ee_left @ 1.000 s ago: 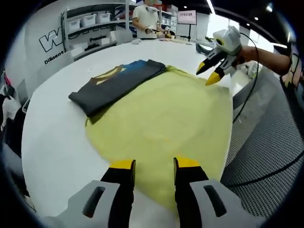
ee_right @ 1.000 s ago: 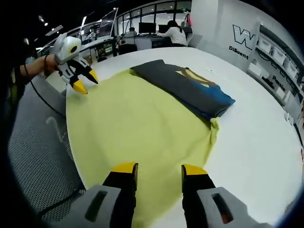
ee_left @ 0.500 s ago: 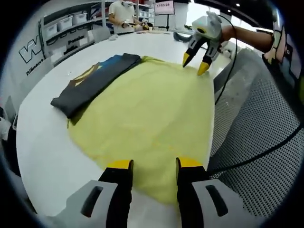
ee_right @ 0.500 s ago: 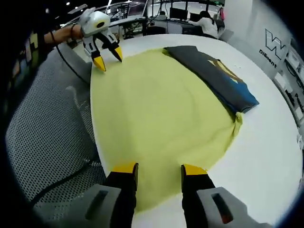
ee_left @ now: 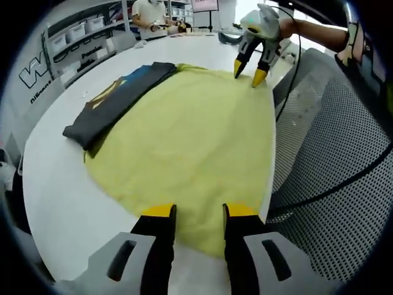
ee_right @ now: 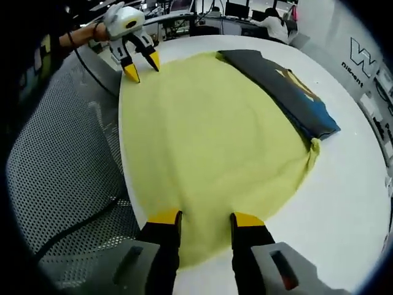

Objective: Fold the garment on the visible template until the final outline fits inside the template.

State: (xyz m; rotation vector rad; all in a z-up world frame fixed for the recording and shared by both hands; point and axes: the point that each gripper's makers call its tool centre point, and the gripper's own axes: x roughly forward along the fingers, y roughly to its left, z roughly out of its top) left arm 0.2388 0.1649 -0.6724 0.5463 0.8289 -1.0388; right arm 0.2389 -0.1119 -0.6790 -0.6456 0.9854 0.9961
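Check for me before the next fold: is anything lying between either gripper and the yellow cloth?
Nothing visible does. The left gripper and right gripper each sit with open jaws at opposite corners of the spread yellow cloth. The folded dark grey T-shirt lies along its far edge, away from both, on the white table.

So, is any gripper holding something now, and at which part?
Nothing is held. The left gripper and right gripper are both open, jaws apart over the near edge of the yellow cloth, at opposite ends. The folded dark garment lies untouched.
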